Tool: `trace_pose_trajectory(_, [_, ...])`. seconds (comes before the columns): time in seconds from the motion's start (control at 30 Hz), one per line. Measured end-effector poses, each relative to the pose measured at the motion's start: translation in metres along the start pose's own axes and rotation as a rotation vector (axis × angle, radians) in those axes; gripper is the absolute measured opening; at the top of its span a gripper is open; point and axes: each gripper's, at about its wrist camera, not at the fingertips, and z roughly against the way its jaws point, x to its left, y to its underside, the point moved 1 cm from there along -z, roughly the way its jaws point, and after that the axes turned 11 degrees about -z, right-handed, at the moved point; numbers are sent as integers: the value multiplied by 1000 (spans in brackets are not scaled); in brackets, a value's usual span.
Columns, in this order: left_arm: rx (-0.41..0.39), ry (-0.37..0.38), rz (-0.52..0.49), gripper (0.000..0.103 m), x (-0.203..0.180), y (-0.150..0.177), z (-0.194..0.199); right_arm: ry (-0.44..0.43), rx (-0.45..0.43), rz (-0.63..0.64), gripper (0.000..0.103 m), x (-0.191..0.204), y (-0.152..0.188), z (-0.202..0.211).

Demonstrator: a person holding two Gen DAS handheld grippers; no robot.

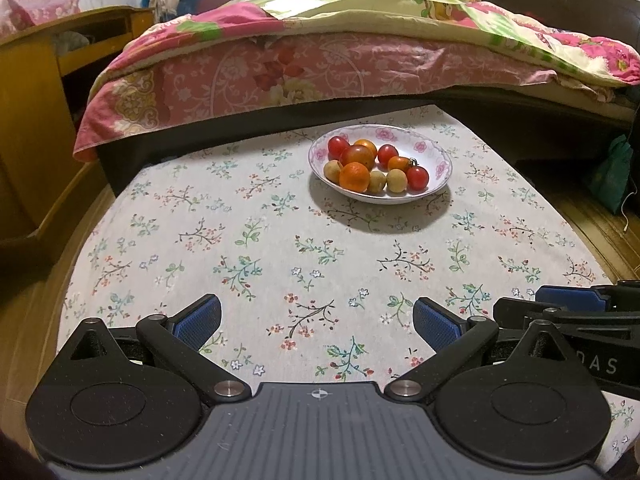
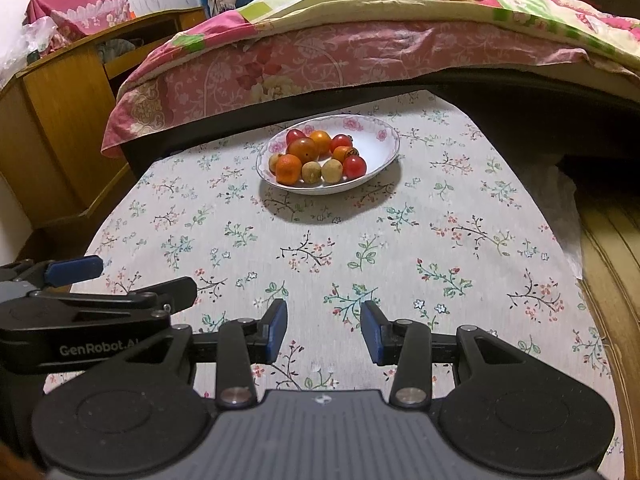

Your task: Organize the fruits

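Observation:
A white bowl with pink flowers on its rim (image 1: 434, 152) (image 2: 380, 136) stands at the far side of the table. It holds several red cherry tomatoes (image 1: 417, 178) (image 2: 354, 167), small oranges (image 1: 354, 177) (image 2: 289, 169) and pale round fruits (image 1: 396, 181) (image 2: 332, 170). My left gripper (image 1: 318, 322) hovers over the near part of the cloth, wide open and empty. My right gripper (image 2: 324, 330) is beside it, jaws partly apart with nothing between them. Each gripper shows at the edge of the other's view: the right gripper (image 1: 560, 304), the left gripper (image 2: 120, 280).
A floral tablecloth (image 1: 280, 240) (image 2: 440, 240) covers the table. Behind it stands a bed with a pink floral quilt (image 1: 320, 68) (image 2: 320, 60). A wooden cabinet (image 1: 36, 100) (image 2: 60, 120) is at the left, and wooden floor (image 2: 608, 260) at the right.

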Motion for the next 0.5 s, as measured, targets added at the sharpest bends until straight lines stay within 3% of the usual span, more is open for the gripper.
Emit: trace_pose_trajectory(0.5, [30, 7, 24, 103, 1, 2, -2, 3, 4, 9, 40, 1, 3, -3])
